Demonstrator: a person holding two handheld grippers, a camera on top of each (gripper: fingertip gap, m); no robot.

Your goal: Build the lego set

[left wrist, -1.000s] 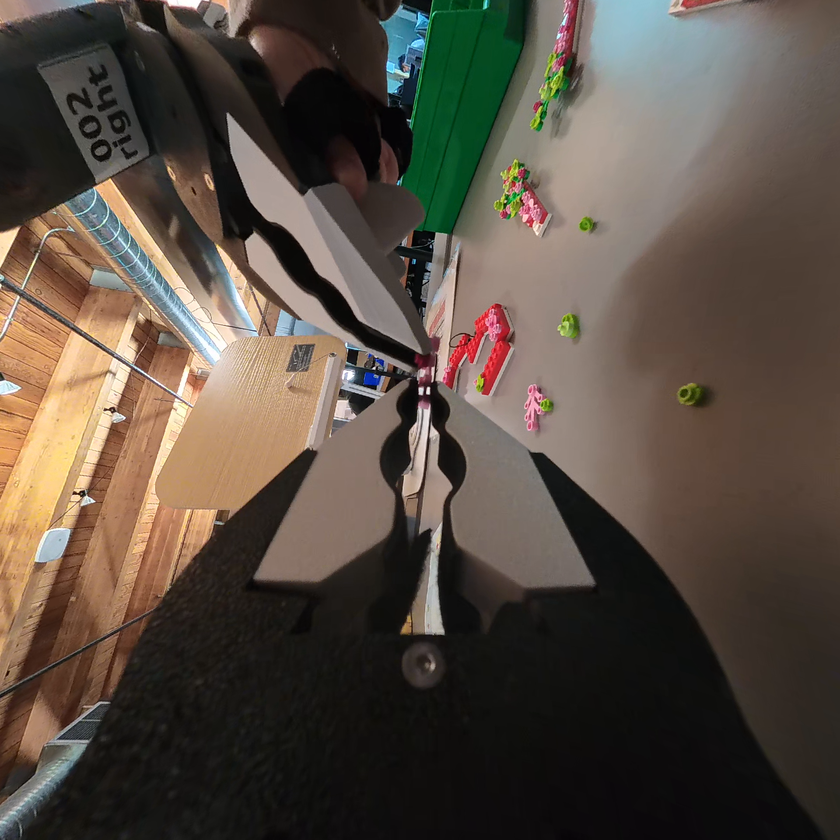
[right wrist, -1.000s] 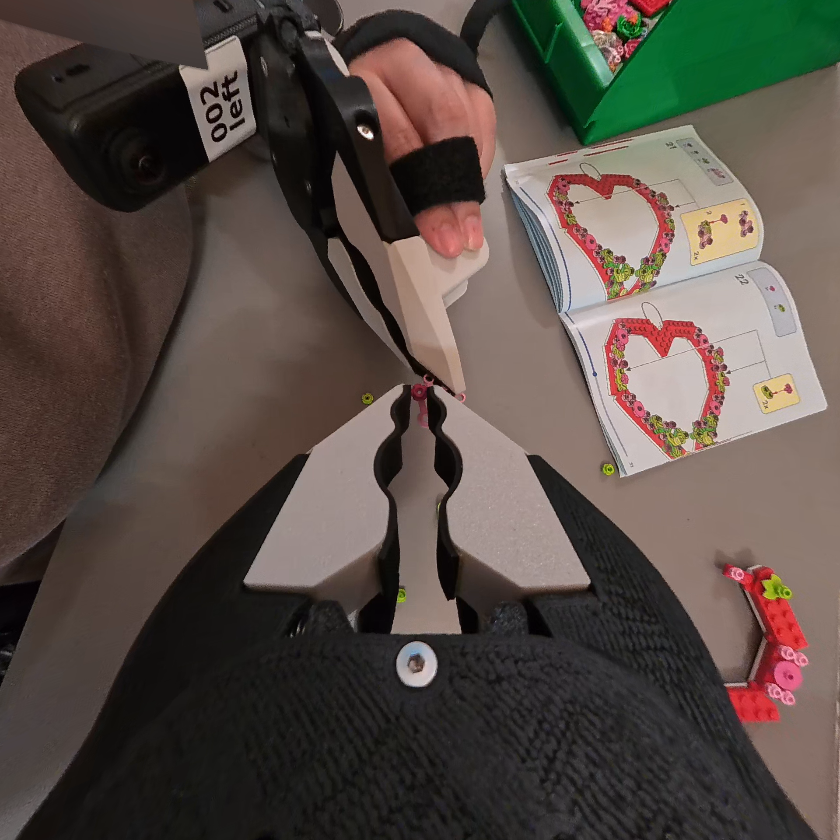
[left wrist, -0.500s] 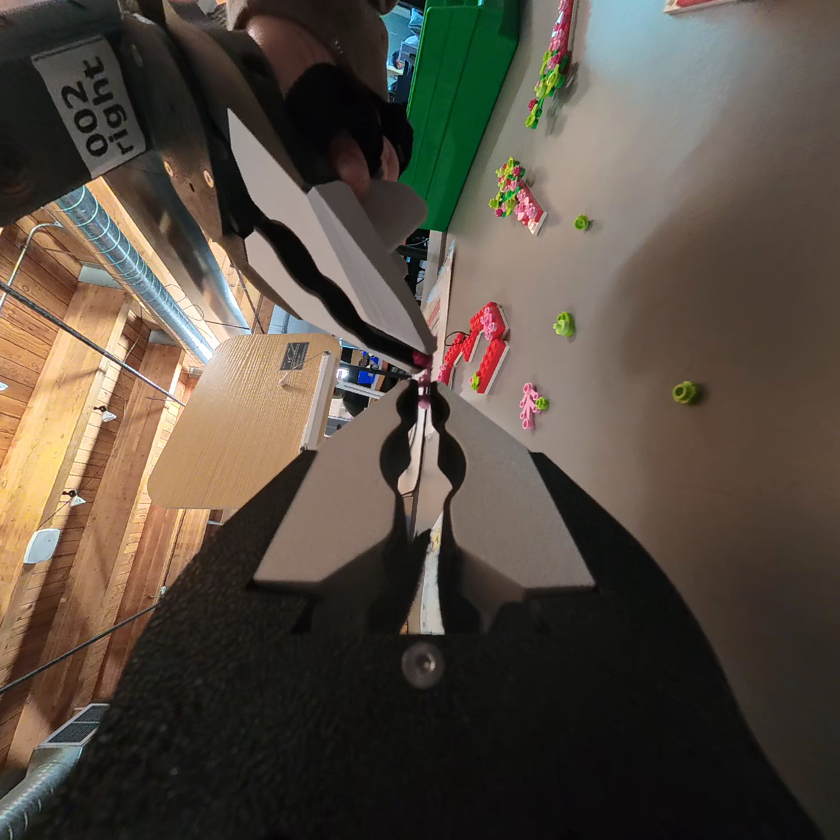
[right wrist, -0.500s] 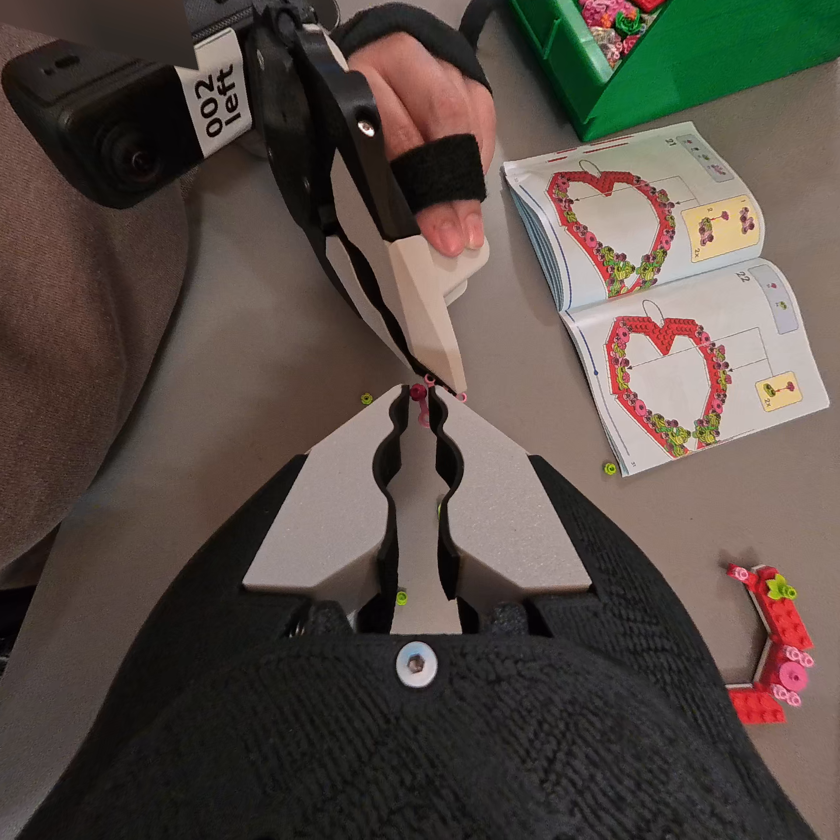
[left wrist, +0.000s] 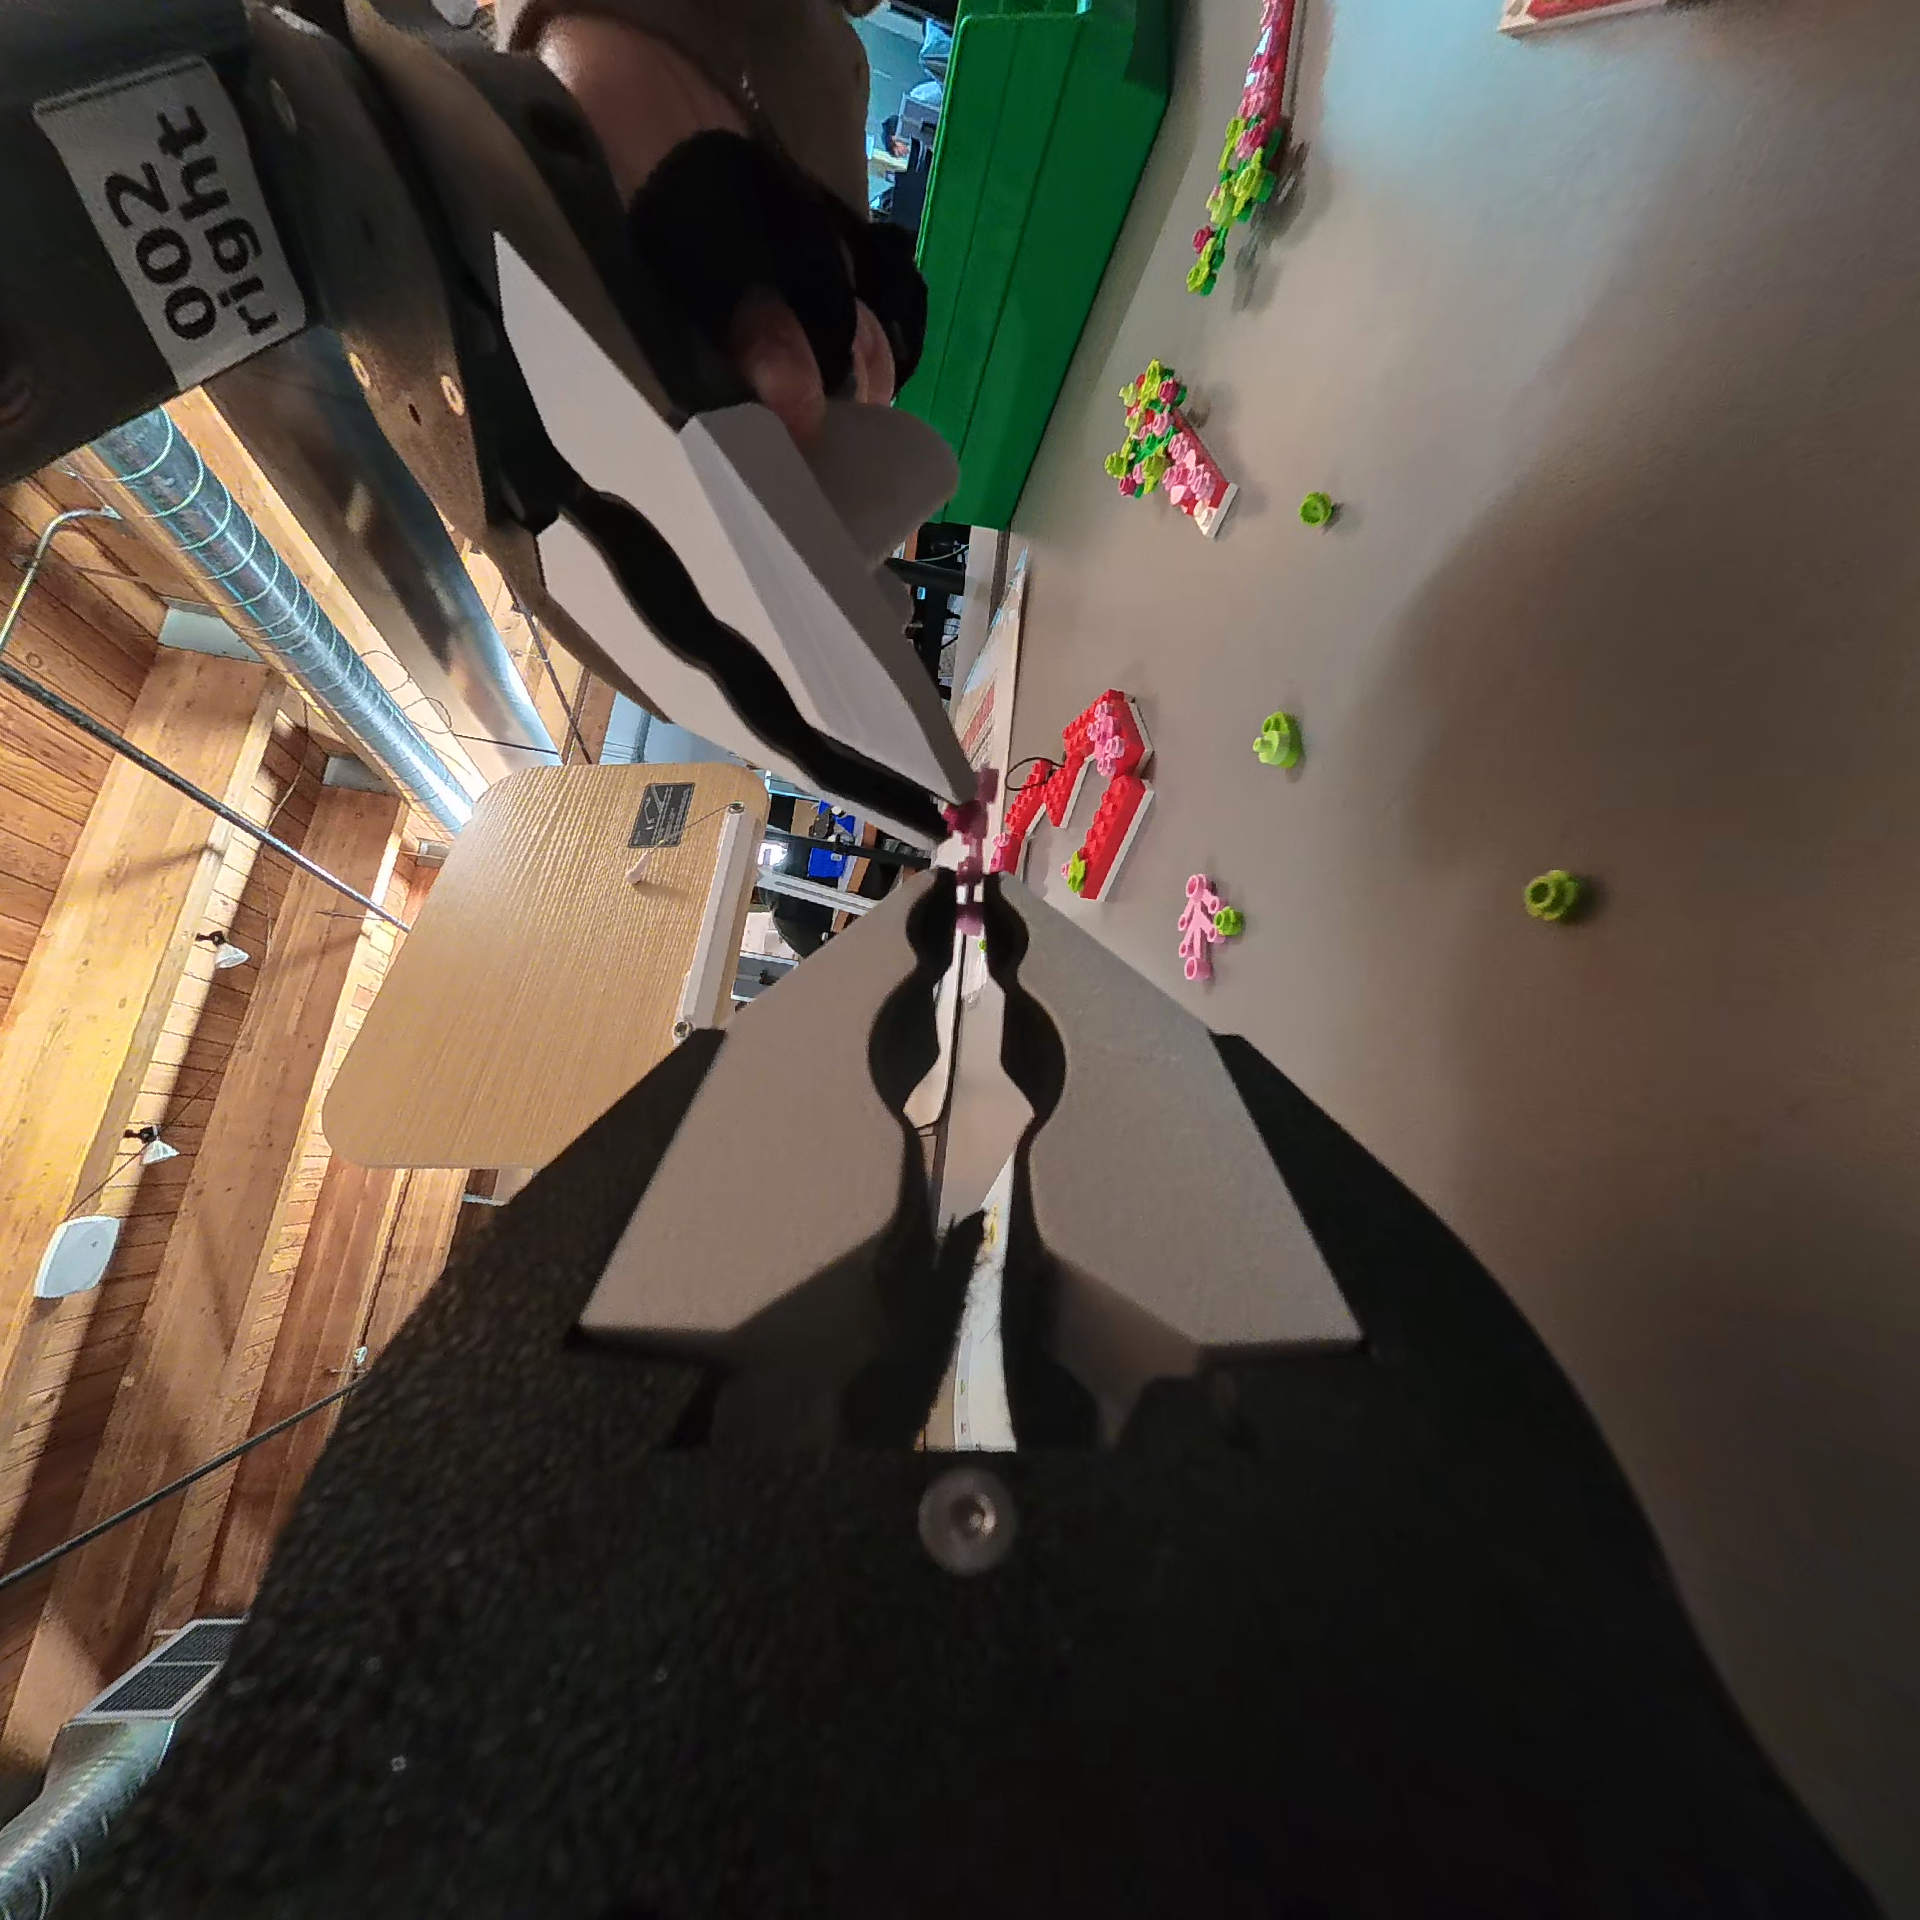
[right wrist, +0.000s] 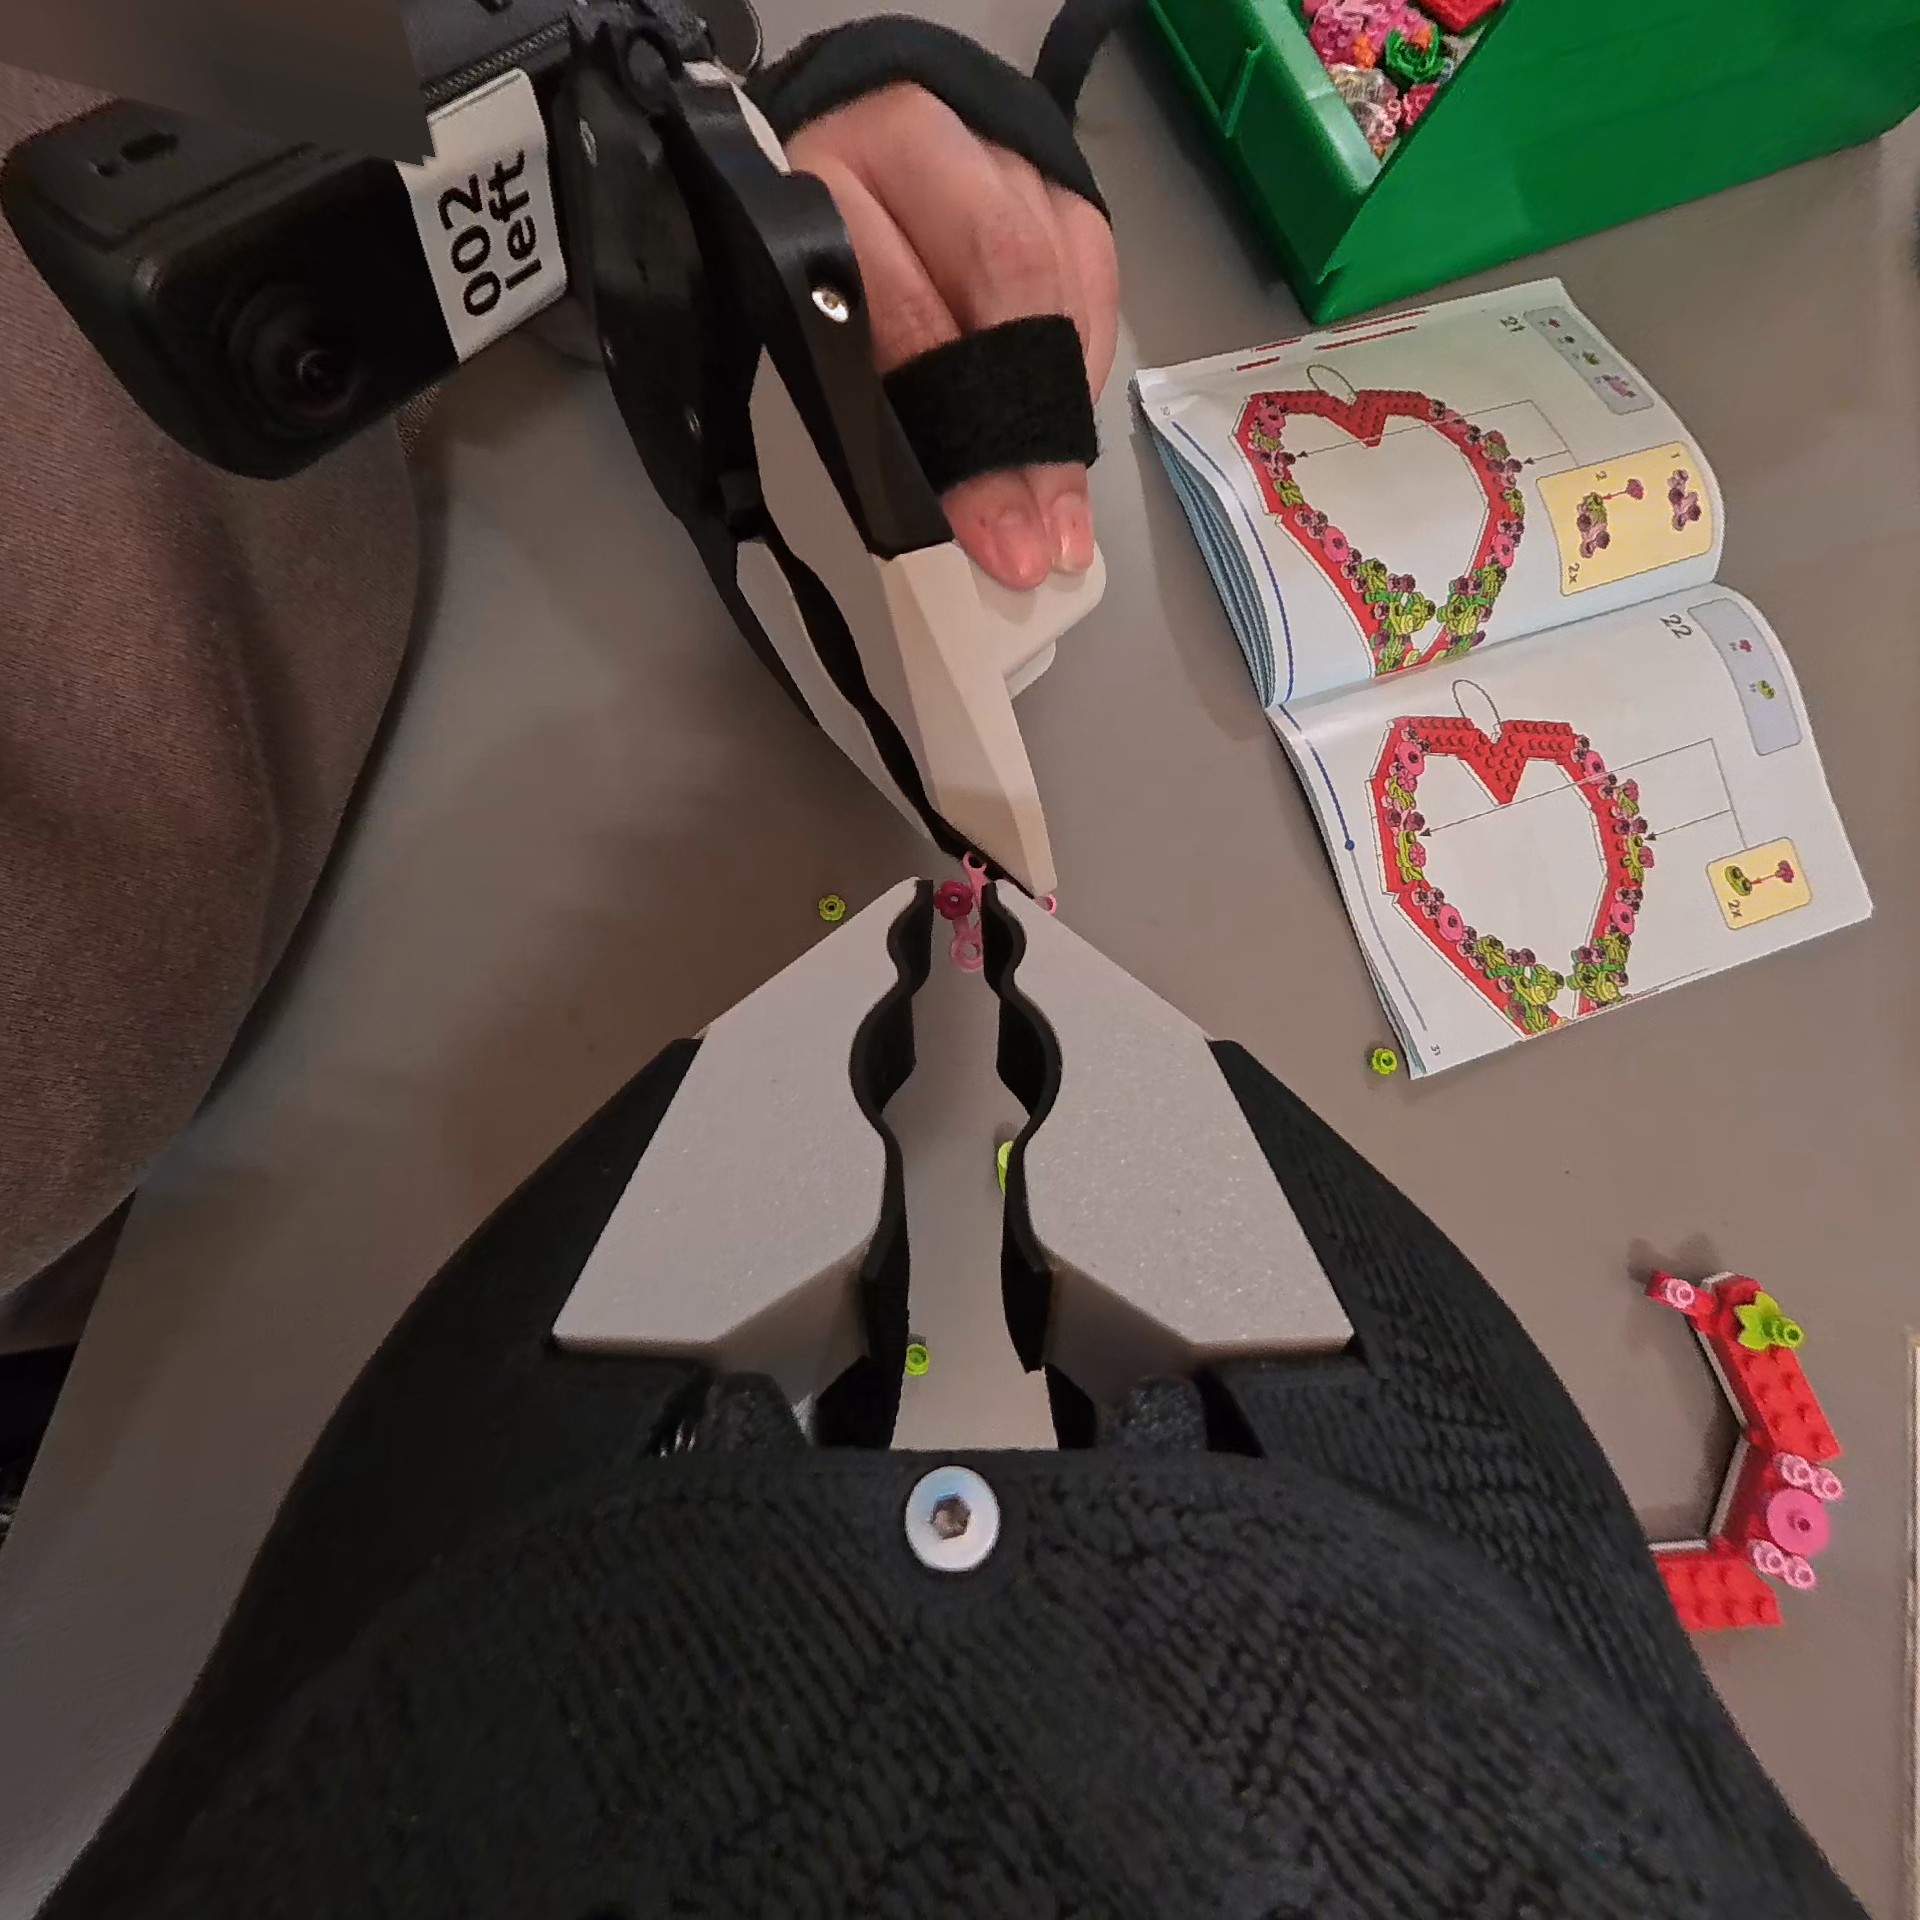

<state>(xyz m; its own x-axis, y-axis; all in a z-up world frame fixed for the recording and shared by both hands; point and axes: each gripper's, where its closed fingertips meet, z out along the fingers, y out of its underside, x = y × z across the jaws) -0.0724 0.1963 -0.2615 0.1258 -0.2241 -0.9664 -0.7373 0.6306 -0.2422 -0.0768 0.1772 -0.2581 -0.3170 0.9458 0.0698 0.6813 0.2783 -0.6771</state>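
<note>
So, both grippers clamped mid-air: left gripper (left wrist: 966, 891) grasping pink stem (right wrist: 971, 935), right gripper (right wrist: 961, 909) pinching magenta flower (right wrist: 950, 900). Push flower straight on, no twisting.

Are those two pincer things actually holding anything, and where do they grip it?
Yes. Both grip one tiny pink plastic flower stem, tip to tip above the grey table: the right gripper pinches its lower end beside a dark pink blossom, the left gripper its upper end.

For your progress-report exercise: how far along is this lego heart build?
Done: a red section with flowers lies finished on the table. In hand: both grippers, left and right, pinch a pink flower stem between them. Left: lime pieces lie loose, unattached.
</note>
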